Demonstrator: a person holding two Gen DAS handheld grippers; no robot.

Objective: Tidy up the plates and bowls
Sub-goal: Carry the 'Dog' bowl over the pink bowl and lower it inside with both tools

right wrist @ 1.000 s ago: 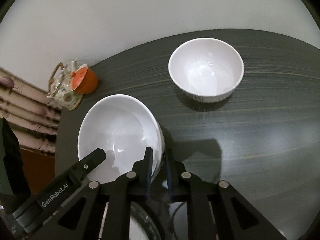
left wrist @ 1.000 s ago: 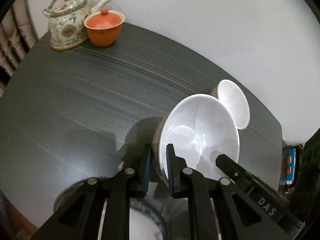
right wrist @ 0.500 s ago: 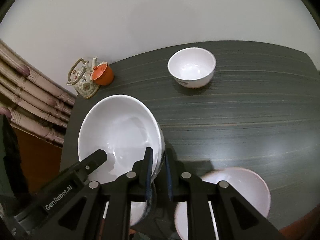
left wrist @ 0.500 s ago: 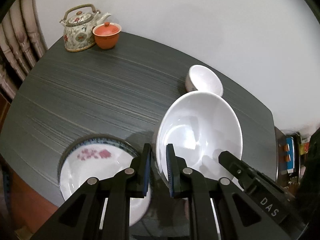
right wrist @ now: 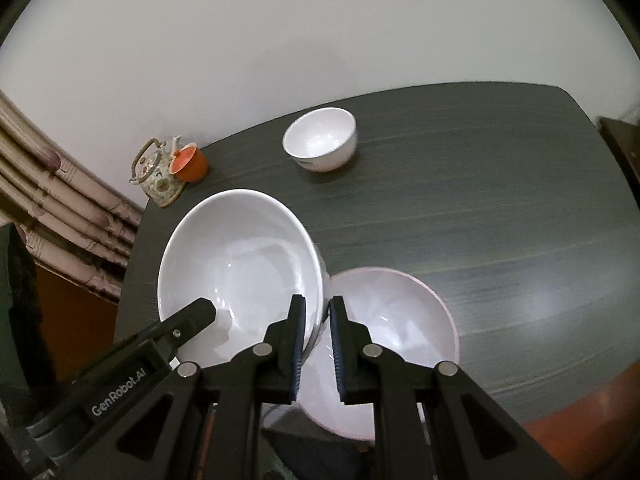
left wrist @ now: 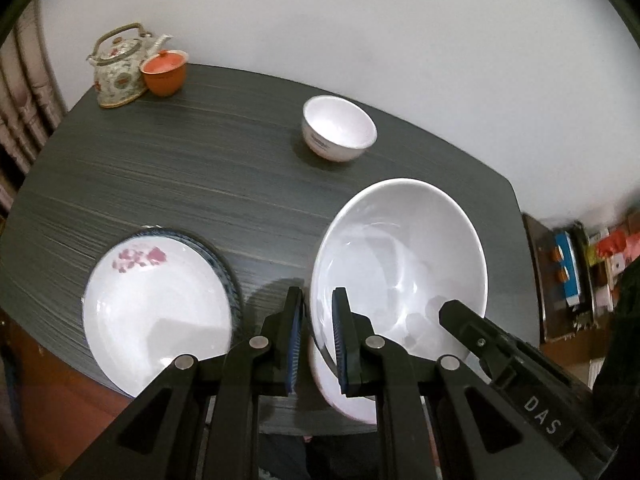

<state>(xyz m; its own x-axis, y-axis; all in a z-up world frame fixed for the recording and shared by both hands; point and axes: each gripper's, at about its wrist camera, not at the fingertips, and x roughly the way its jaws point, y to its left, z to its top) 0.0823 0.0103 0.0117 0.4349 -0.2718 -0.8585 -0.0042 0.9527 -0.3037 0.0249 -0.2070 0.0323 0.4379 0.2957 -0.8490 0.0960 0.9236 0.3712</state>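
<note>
Dark table (left wrist: 168, 184) now showing near-edge plates; both grippers, left gripper (left wrist: 316, 336) and right gripper (right wrist: 318, 340), are clamping big white bowl (left wrist: 400, 264), carrying it back toward pink-rimmed bowl (right wrist: 400, 320) for stacking.

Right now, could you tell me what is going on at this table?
Both tongs, left and right, grip opposite rims of one large white bowl, held up over the dark table. A pink-rimmed bowl sits just beneath it, a flowered plate to the left, and a small bowl, teapot and orange cup farther back.
</note>
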